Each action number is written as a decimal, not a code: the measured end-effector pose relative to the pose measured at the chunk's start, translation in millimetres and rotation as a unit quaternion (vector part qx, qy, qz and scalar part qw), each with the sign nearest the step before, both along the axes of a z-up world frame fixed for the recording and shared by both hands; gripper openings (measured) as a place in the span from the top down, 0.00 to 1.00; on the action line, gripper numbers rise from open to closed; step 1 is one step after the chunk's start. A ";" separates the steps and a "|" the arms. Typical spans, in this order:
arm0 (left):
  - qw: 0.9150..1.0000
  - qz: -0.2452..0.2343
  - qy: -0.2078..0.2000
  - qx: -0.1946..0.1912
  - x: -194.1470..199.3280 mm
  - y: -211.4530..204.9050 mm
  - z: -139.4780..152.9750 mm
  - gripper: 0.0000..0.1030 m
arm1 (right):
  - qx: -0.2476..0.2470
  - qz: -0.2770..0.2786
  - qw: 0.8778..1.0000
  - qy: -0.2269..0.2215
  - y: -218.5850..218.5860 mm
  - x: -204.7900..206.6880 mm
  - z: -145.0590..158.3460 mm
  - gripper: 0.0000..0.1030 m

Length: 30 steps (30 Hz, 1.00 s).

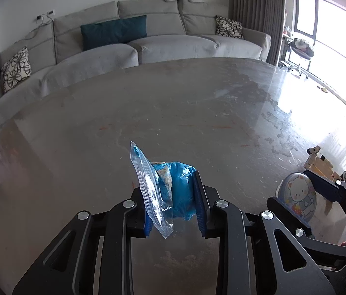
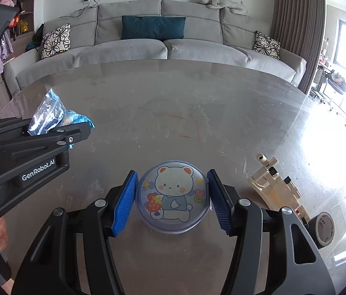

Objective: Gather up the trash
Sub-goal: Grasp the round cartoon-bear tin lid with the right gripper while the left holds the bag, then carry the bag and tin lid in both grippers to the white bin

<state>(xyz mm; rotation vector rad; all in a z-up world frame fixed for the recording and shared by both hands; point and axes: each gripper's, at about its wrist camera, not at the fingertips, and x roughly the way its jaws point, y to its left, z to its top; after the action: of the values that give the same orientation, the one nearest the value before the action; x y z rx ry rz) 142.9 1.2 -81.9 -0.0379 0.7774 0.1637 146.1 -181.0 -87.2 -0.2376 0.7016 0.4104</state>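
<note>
Plastic bag (image 1: pixel 159 191) clamped in left hand-held gripper (image 1: pixel 173 204).

Colours only:
- table (image 2: pixel 197 113): mottled grey-brown, a few thin orange-red scratch marks, white glare on its right side
- bag (image 1: pixel 153 191): clear plastic, bright blue inside, beige lump in the middle
- lid (image 2: pixel 171 198): pale blue-lilac, white cartoon bear with pink cheeks, blue outfit, red strawberry, yellow stars, small red flower
- left hand-held gripper (image 1: pixel 173 206) and right hand-held gripper (image 2: pixel 171 201): black frames, silver rivets, ribbed blue pads (image 2: pixel 123 204); white lettering on the left one's side
- toy (image 2: pixel 275 189): cream with black bits
- tape (image 2: pixel 323 228): black roll, grey core
- sofa (image 2: pixel 160 49): light grey
- cushions: one teal (image 2: pixel 153 27), two white with black flower outlines (image 2: pixel 55 40)
- curtain (image 2: pixel 295 24): grey-brown
</note>
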 end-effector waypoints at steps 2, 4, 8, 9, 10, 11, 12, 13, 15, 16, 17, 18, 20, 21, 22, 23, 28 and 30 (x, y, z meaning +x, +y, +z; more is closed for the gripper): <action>1.000 -0.012 -0.001 0.003 -4.2 -7.0 0.3 0.72 | 0.005 -0.007 1.000 -0.010 -8.5 -10.0 7.3 0.43; 1.000 -0.027 -0.004 0.005 -9.8 -17.3 1.2 0.72 | 0.005 -0.015 1.000 -0.023 -16.7 -20.2 14.9 0.43; 0.998 -0.065 -0.013 0.013 -25.0 -42.9 3.1 0.72 | 0.006 -0.033 0.999 -0.036 -35.9 -43.4 27.4 0.43; 0.997 -0.075 -0.016 0.017 -29.6 -49.8 3.9 0.72 | 0.007 -0.039 0.999 -0.037 -41.1 -48.6 29.0 0.43; 0.996 -0.085 -0.018 0.018 -34.1 -56.2 4.5 0.72 | 0.006 -0.045 0.998 -0.038 -46.5 -54.0 30.0 0.43; 0.995 -0.095 -0.020 0.018 -38.6 -61.6 5.5 0.72 | 0.005 -0.050 0.998 -0.037 -51.4 -58.9 31.0 0.43; 0.994 -0.104 -0.022 0.019 -43.3 -67.8 6.6 0.72 | 0.006 -0.055 0.998 -0.038 -56.6 -64.2 32.1 0.43; 0.993 -0.113 -0.025 0.021 -48.0 -73.3 7.7 0.72 | 0.005 -0.062 0.997 -0.040 -61.5 -70.2 33.0 0.43; 0.991 -0.131 -0.027 0.019 -57.3 -84.9 9.0 0.72 | 0.004 -0.074 0.996 -0.041 -71.7 -81.0 33.8 0.43; 0.989 -0.142 -0.026 0.018 -61.6 -90.6 9.1 0.72 | 0.007 -0.082 0.996 -0.043 -77.3 -86.7 34.4 0.43; 0.988 -0.153 -0.026 0.015 -67.0 -96.9 9.0 0.72 | 0.007 -0.090 0.995 -0.043 -82.7 -91.8 34.8 0.43; 0.986 -0.164 -0.026 0.013 -72.0 -103.6 9.0 0.72 | 0.006 -0.099 0.994 -0.043 -87.2 -96.5 34.8 0.43; 0.981 -0.191 -0.026 0.015 -82.3 -118.5 9.4 0.72 | 0.009 -0.117 0.992 -0.047 -97.2 -109.8 34.2 0.43; 0.978 -0.205 -0.028 0.018 -90.2 -127.4 9.0 0.72 | 0.009 -0.125 0.991 -0.045 -102.6 -115.7 33.7 0.43; 0.975 -0.219 -0.029 0.020 -97.6 -136.0 8.1 0.72 | 0.010 -0.134 0.990 -0.046 -108.1 -123.6 32.5 0.43; 0.972 -0.234 -0.028 0.020 -103.9 -144.2 7.6 0.72 | 0.010 -0.143 0.989 -0.046 -113.6 -131.1 31.7 0.43; 0.955 -0.294 -0.029 0.031 -135.3 -184.0 2.9 0.72 | 0.004 -0.189 0.981 -0.046 -142.9 -169.6 27.1 0.43; 0.948 -0.314 -0.028 0.030 -148.4 -198.9 -0.3 0.72 | 0.003 -0.207 0.977 -0.049 -156.1 -188.1 25.8 0.43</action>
<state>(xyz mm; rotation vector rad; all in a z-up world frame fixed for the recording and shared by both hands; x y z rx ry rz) -5.5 -197.7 -82.2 0.2616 0.6931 -0.4188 -42.0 -337.1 -61.4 -0.0993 0.6327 0.0028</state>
